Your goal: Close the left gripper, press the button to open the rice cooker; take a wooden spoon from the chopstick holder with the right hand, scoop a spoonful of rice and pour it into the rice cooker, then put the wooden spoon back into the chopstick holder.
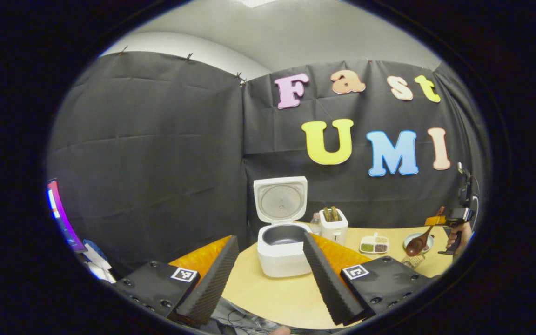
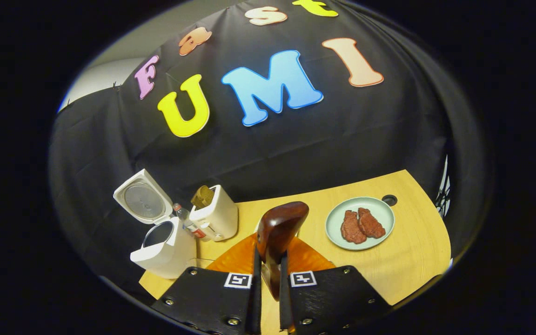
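The white rice cooker (image 1: 282, 258) stands open on the wooden table, lid (image 1: 281, 199) upright and the dark inner pot bare. My left gripper (image 1: 270, 279) is open in front of it, one finger on each side of the cooker and short of it. At the far right, the right gripper (image 1: 438, 219), held by a hand, carries the wooden spoon (image 1: 417, 245) above a mesh chopstick holder (image 1: 412, 261). In the right gripper view my right gripper (image 2: 270, 274) is shut on the spoon's handle, with the bowl of the wooden spoon (image 2: 281, 228) sticking up ahead. The rice cooker (image 2: 163, 253) sits to the left there.
A white toaster (image 1: 333, 226) and a small bottle (image 1: 315, 223) stand right of the cooker. A divided dish of grains (image 1: 374, 244) lies farther right. A green plate (image 2: 382, 211) with two red pieces lies right of the spoon. A monitor (image 1: 61, 216) glows far left.
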{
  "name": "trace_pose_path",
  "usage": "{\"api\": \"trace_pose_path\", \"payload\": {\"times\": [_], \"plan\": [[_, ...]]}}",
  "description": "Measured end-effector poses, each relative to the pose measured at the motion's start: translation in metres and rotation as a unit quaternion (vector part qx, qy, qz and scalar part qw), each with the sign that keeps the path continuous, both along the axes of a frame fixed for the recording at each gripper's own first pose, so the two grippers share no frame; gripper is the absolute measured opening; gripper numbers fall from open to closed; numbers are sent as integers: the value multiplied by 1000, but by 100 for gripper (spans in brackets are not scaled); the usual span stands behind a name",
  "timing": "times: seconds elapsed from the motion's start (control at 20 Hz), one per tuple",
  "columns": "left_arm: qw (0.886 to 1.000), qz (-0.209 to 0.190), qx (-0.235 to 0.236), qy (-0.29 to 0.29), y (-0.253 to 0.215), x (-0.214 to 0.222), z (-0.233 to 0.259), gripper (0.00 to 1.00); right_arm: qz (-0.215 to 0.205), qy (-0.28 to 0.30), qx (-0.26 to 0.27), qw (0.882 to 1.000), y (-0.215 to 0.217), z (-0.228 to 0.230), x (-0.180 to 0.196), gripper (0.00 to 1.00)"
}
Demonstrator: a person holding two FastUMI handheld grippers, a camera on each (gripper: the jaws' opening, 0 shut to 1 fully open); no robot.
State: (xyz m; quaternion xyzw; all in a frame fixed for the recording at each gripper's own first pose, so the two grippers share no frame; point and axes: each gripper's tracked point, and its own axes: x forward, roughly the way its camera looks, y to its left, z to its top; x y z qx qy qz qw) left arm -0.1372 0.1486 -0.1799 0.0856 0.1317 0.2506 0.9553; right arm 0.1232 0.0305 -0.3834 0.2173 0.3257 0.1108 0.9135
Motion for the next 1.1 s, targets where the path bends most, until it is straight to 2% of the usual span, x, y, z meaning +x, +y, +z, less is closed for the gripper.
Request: {"api": "trace_pose_path", "payload": {"times": [0.3, 0.55, 0.8, 0.9, 1.1], "plan": [[997, -59, -32, -28, 46, -24, 15, 100, -11, -8, -23, 1000, 78, 32, -27, 16], [995, -67, -57, -41, 88, -24, 26, 94, -12, 13, -46, 999, 122, 24, -44, 16], [997, -39, -61, -23, 124, -16, 17, 94, -3, 56, -71, 996, 157, -32, -36, 16], [999, -26, -44, -5, 135, -13, 12, 95, 14, 56, -90, 994, 173, -59, -26, 16], [998, -14, -40, 41, 138, 2, -13, 93, 39, 50, -147, 987, 188, -112, -5, 16]]}}
